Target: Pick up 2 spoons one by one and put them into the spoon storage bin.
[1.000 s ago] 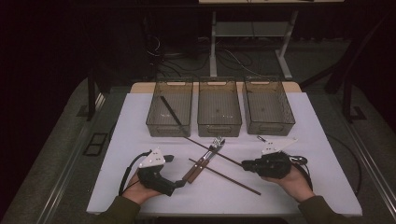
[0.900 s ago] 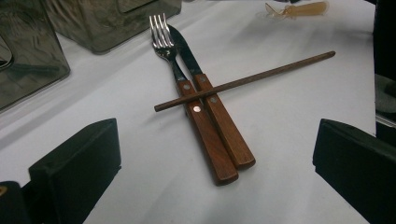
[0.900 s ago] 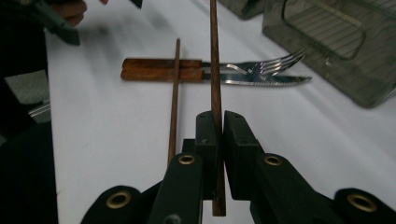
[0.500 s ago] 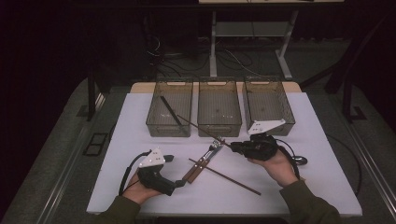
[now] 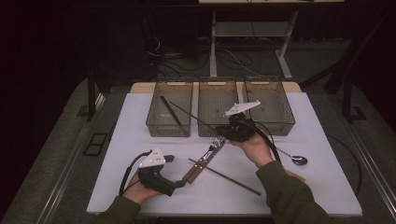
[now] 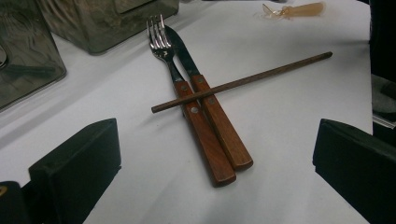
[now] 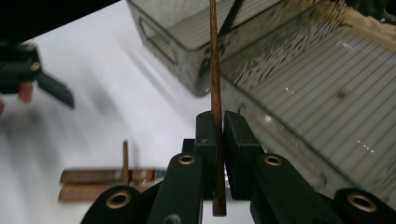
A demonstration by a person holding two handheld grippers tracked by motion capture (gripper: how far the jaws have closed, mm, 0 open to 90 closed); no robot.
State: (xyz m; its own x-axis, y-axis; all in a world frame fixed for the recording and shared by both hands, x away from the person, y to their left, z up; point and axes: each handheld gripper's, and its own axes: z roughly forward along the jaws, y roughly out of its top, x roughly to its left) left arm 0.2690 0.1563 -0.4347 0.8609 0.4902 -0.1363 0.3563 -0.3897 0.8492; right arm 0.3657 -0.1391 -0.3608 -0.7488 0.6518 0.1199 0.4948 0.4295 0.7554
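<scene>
White paper covers the counter. At left, the left hand-held gripper rests released before a fork, knife and crossing chopstick. Rightward, the right hand-held gripper clamps another chopstick, lifted toward the left bin; better to keep the tip low, clearing the rim.

We look down from above on the whole table. Our two gripper cameras sit low and close; both catch the fork, perhaps blurred.
</scene>
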